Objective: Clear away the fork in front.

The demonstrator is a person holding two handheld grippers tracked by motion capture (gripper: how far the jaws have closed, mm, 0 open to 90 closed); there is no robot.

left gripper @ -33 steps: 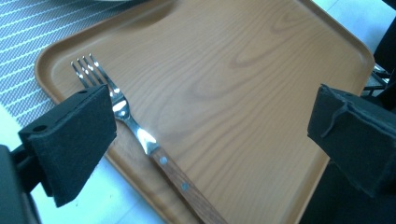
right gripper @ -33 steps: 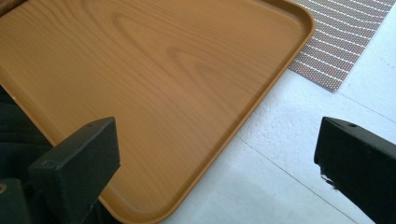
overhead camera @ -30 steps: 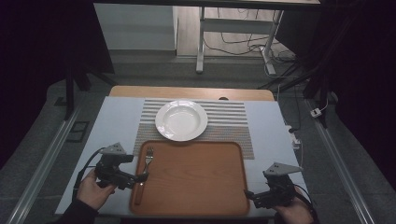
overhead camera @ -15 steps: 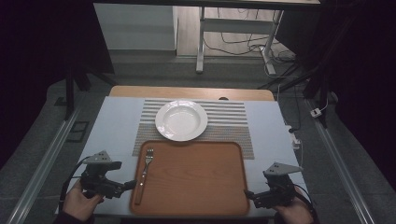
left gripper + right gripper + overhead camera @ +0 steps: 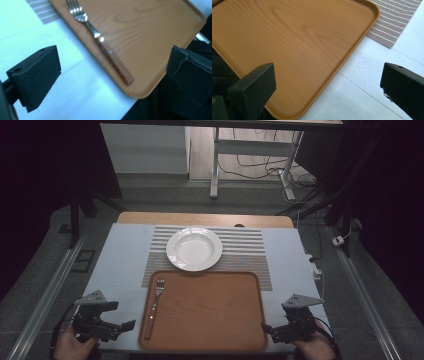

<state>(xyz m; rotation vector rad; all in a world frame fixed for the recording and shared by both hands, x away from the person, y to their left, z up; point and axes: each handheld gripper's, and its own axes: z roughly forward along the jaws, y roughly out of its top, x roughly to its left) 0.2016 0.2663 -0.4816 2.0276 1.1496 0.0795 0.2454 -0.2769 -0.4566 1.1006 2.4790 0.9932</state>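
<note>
Pale tabletop (image 5: 120, 265): unmarked wooden tray (image 5: 210, 320), fork (image 5: 154, 306), plate (image 5: 194, 249).

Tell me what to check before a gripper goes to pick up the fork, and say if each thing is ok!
1. The fork lies flat on the wooden tray, nothing on top of it: ok.
2. The left gripper has its jaws wide apart, with nothing between them: ok.
3. The right gripper is open too and holds nothing: ok.
4. The fork's handle points to the near edge of the tray, on the left gripper's side: ok.
5. The white plate sits on the striped mat, apart from the fork: ok.
6. Whether the thin handle will lift cleanly off the tray: cannot tell.
</note>
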